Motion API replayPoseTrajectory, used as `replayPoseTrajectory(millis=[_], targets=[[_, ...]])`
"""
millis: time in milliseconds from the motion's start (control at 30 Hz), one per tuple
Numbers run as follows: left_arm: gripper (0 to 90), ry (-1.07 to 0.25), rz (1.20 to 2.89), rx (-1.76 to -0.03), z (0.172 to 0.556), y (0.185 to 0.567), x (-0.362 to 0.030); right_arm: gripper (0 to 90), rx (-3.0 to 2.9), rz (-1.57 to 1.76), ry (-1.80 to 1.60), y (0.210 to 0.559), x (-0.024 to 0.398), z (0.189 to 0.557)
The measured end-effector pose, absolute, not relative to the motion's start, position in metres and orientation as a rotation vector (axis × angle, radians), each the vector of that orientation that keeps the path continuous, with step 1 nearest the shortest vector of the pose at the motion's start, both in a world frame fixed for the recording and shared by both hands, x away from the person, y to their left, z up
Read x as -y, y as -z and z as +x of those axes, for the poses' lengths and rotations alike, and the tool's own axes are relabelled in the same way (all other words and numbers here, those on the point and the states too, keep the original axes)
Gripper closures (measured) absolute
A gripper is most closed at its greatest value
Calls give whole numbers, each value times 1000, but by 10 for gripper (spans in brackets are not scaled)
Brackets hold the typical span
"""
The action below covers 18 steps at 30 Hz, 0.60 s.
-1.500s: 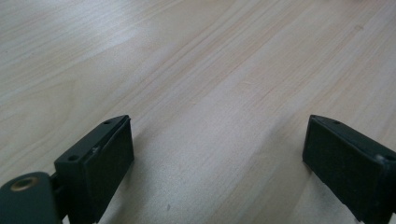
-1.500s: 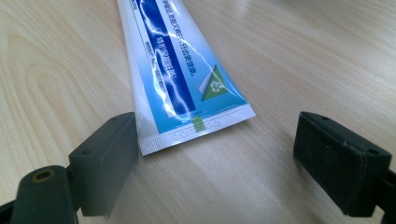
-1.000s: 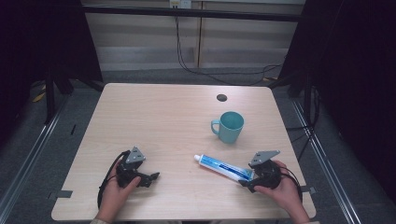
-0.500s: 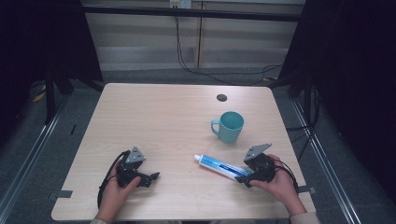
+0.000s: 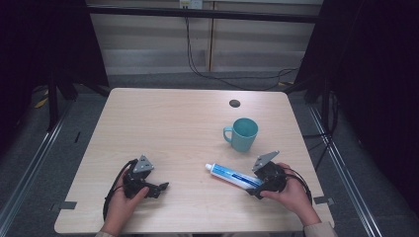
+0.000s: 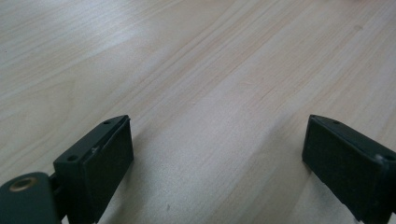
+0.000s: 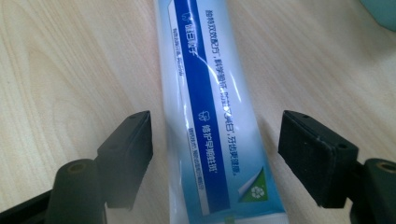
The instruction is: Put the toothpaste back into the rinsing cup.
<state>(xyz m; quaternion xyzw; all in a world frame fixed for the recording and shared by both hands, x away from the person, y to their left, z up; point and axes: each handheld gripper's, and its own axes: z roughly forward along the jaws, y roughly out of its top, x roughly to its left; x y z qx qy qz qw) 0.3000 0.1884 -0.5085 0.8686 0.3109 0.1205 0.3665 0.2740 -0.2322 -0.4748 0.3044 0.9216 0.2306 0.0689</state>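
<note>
A white and blue toothpaste tube (image 5: pixel 233 175) lies flat on the wooden table (image 5: pixel 168 123), cap toward the left. My right gripper (image 5: pixel 258 186) is at the tube's crimped end, open. In the right gripper view the tube (image 7: pixel 210 116) runs up between the two black jaws, which stand apart on either side of it without touching. A teal mug (image 5: pixel 242 134) stands upright behind the tube, handle to the left. My left gripper (image 5: pixel 160 188) rests low near the front left of the table, open, and its view has bare wood between the jaws.
A small dark round hole (image 5: pixel 234 103) sits in the tabletop behind the mug. A corner of the mug (image 7: pixel 383 9) shows at the top right of the right gripper view. Metal rails and cables run along the floor beside and behind the table.
My right gripper has slid left along the table, so its open jaws now straddle the tube's crimped end. The left gripper has not moved.
</note>
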Motion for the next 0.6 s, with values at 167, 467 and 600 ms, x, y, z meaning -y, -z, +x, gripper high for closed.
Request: replayPoseTrajectory(millis=[167, 467, 600], targets=[[83, -310, 2232, -798, 300, 509, -188, 279, -2801, 916, -678, 476, 228, 276], [84, -315, 2236, -795, 300, 508, -189, 334, -2841, 886, -620, 478, 225, 279], [84, -310, 2233, -799, 300, 509, -188, 351, -2845, 904, -609, 478, 225, 280]])
